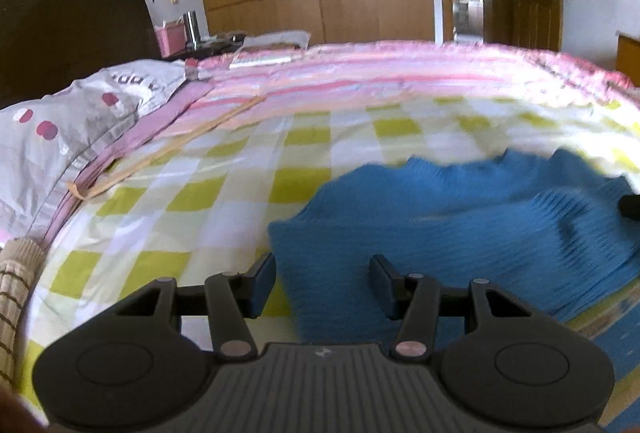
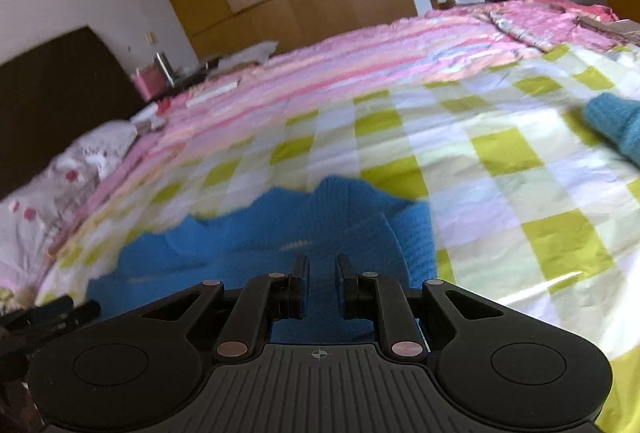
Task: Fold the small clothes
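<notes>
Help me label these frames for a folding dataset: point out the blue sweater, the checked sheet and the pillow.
blue sweater [image 1: 460, 217]: left wrist view, on its knit body.
checked sheet [image 2: 500, 153]: right wrist view, on a green square right of the sweater.
pillow [image 1: 60, 129]: left wrist view, on its grey dotted cover.

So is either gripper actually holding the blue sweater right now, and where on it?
Neither holds it. The left gripper is open over the blue sweater's edge; the right gripper has its jaws narrowed but apart over the knit, clamping nothing.
</notes>
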The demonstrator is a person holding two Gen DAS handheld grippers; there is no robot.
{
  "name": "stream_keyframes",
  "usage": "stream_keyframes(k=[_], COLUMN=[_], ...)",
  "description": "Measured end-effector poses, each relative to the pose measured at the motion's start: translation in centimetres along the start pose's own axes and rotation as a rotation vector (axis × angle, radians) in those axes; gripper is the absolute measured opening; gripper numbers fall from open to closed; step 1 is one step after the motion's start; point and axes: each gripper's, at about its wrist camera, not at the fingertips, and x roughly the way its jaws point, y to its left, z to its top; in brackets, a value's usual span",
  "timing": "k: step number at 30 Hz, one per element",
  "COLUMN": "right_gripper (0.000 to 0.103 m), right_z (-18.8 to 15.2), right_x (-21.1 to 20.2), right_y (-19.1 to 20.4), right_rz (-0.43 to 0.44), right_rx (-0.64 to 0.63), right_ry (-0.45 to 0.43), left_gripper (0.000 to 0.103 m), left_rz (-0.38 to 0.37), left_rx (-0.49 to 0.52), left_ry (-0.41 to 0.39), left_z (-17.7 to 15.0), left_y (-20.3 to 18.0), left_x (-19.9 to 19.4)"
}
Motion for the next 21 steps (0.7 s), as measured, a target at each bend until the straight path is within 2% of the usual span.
stream_keyframes(k=[4, 8, 11, 12, 15, 21], right_gripper=[0.007, 0.006, 0.009, 0.015, 0.016, 0.016], right_z=[-0.3, -0.2, -0.1, -0.1, -0.4, -1.3], right_x=[0.2, 0.2, -0.6, -1.1, -2.6, -2.6], right_y=[-1.4, -2.0, -1.5, -1.3, -1.2, -1.3], right_rz=[-0.005, 0.007, -0.005, -0.004, -0.001, -0.024], right_rx=[0.040, 0.089, 0.069, 0.061, 0.033, 0.034], right_ry=[0.012, 0.017, 0.012, 0.007, 0.001, 0.080], left_gripper=[0.062, 0.062, 0.062, 0.062, 0.062, 0.062], left_rz=[0.002, 0.008, 0.015, 0.014, 0.006, 0.019], left_rx=[-0.012, -0.009, 0.006, 0.008, -0.001, 0.034], left_ry=[0.030, 0.039, 0.033, 0.031, 0.033, 0.067], left_z=[-0.6, -0.6, -0.7, -0.7, -1.3, -2.2], left_y=[0.8, 0.9, 0.8, 0.9, 1.3, 0.6], left_x=[0.5, 0.2, -0.9, -1.3, -2.7, -3.8])
